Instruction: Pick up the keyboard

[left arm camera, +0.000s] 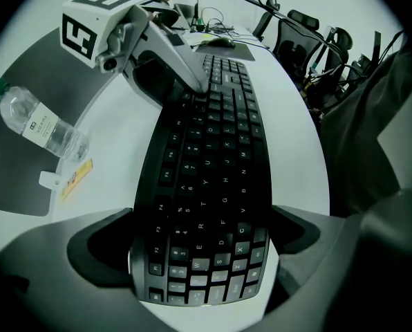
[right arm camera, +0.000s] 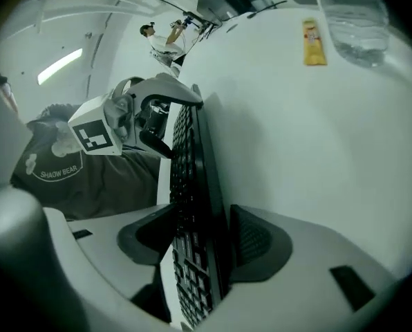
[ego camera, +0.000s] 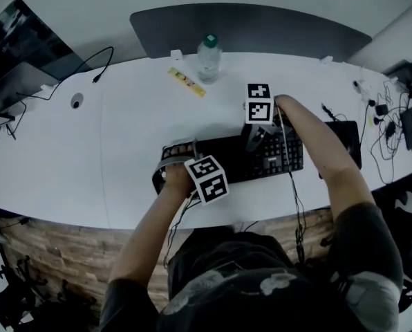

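A black keyboard (ego camera: 275, 159) lies on the white table (ego camera: 88, 144) near its front edge. My left gripper (ego camera: 170, 164) points straight down over the keyboard's left end. In the left gripper view the keyboard (left arm camera: 206, 185) runs away between the jaws of this gripper (left arm camera: 202, 247), and both pads meet its long edges. My right gripper (ego camera: 256, 138) slants down at the keyboard's far edge, about midway along. In the right gripper view the keyboard (right arm camera: 192, 185) shows edge-on, with the right gripper (right arm camera: 195, 244) closed across its thickness, one pad on the keys, one behind.
A clear water bottle (ego camera: 209, 57) stands at the table's far side, with a yellow packet (ego camera: 186, 81) beside it. A dark mouse pad (ego camera: 348, 144) lies right of the keyboard. Tangled cables (ego camera: 392, 123) and chargers crowd the right end. A black cable (ego camera: 95, 71) trails at the left.
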Action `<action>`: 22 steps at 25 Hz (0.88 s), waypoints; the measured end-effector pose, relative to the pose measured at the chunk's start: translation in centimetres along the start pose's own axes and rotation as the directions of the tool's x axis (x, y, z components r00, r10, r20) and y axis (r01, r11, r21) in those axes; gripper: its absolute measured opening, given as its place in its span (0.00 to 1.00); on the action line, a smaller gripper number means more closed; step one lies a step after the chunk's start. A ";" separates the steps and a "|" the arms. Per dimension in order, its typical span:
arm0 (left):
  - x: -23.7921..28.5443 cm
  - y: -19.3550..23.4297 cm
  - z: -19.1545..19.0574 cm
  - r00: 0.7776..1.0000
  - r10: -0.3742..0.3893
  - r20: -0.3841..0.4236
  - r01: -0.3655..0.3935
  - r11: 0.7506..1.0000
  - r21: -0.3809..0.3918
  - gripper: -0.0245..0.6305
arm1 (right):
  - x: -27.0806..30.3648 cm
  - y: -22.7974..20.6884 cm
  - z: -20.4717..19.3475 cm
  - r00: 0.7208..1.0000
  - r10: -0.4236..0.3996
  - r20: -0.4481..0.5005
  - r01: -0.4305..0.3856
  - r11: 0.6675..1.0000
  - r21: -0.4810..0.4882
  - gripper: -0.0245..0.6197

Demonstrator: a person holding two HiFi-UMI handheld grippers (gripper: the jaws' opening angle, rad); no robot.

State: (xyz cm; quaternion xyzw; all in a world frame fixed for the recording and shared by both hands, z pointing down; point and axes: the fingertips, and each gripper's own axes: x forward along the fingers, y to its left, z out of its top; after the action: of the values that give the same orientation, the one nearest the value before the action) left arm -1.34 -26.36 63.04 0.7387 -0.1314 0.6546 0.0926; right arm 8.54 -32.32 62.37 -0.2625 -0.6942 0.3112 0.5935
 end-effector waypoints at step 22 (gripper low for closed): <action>-2.2 0.3 0.6 0.964 0.262 0.038 -0.265 0.957 0.119 0.93 | 1.4 4.7 -0.8 0.994 0.079 -0.069 -0.079 0.997 0.007 0.18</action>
State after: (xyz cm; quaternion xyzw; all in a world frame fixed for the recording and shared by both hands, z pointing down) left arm -1.08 -26.66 60.76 0.7261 -0.1891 0.6596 -0.0427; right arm 9.06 -28.07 59.93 -0.2991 -0.6619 0.3266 0.6048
